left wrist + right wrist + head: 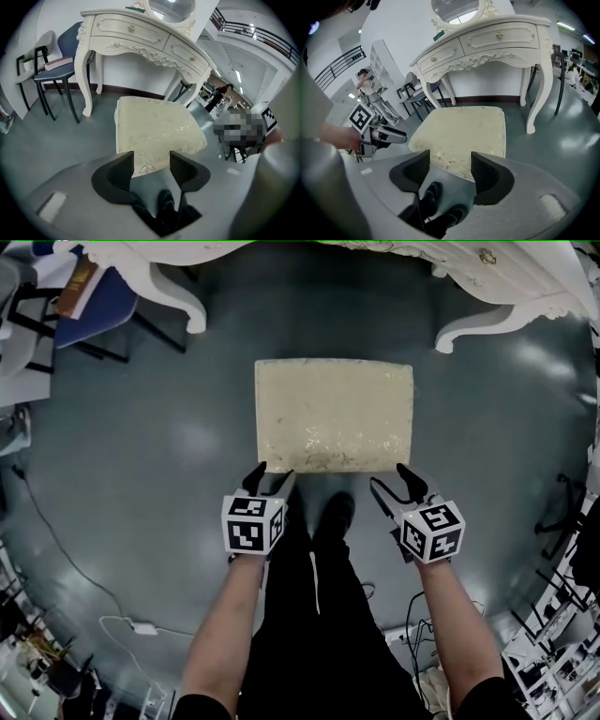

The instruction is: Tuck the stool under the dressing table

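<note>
A: Where is the stool (334, 415)?

B: On the floor (141, 456) straight ahead of you, in front of the dressing table (525, 279), apart from its legs.

A: And my grippers?

B: Your left gripper (270, 472) is at the stool's near left corner, your right gripper (389, 478) at its near right corner. A chair (98, 310) stands left of the table, a book (77, 287) on it.

Stool (334, 415): pale cream cushion with a faint glossy leaf-like pattern.
Dressing table (136, 35): ivory white, carved scrollwork, knobs possibly gold.
Floor (141, 474): dark grey-green, shiny.
Chair (70, 42): blue back, black frame.
Left gripper (273, 472): black jaws, black-and-white square markers on its cube.
Right gripper (389, 476): same black jaws and markers.
Trousers (309, 615): black.
</note>
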Available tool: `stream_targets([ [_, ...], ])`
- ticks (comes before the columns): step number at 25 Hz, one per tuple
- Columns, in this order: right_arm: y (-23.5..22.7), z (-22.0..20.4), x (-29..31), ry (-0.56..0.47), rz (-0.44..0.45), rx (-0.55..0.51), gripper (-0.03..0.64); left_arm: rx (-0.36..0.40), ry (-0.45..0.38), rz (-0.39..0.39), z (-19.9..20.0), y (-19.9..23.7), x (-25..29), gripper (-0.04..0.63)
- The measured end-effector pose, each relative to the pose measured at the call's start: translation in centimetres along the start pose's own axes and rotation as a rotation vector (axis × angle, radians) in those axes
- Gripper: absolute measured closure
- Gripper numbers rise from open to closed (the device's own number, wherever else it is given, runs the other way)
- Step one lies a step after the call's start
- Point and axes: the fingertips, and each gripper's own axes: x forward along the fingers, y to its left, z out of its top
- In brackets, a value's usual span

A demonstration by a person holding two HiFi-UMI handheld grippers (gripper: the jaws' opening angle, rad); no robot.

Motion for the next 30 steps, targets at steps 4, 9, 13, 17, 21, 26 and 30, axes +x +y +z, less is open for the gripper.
stream_targets([
  [4,-2.3,-1.7,1.6,0.022,-0.071,-0.009,0.289,0.008,0.026,0.021,-1.4,1.1,1.9,0.315],
  [9,-4.5,-3.5,2.6,0.048,-0.149,0.003,0.259,0.063,0.043,0.036,-2.4,1.5,2.6,0.285],
  [13,-5.4,-4.7,3.3,0.073,-0.172,0.038,0.259,0.078,0.064,0.061,-3.1,2.0,2.6,0.237],
  [17,-5.5,-4.9,3.9,0.082,-0.178,0.062,0.279,0.068,0.107,0.050,-4.5,2.6,3.7,0.233],
  [21,-5.9,-4.9,4.2,0.102,-0.195,0.055,0.311,0.118,0.124,0.036,-4.2,2.8,4.5,0.218],
  [26,-5.9,-5.0,4.5,0.114,-0.213,0.063,0.321,0.143,0.115,0.026,-3.9,2.8,4.6,0.219],
  [30,-5.0,-4.5,5.4,0.110,-0.190,0.095,0.319,0.138,0.067,0.050,-2.5,4.5,4.5,0.232],
])
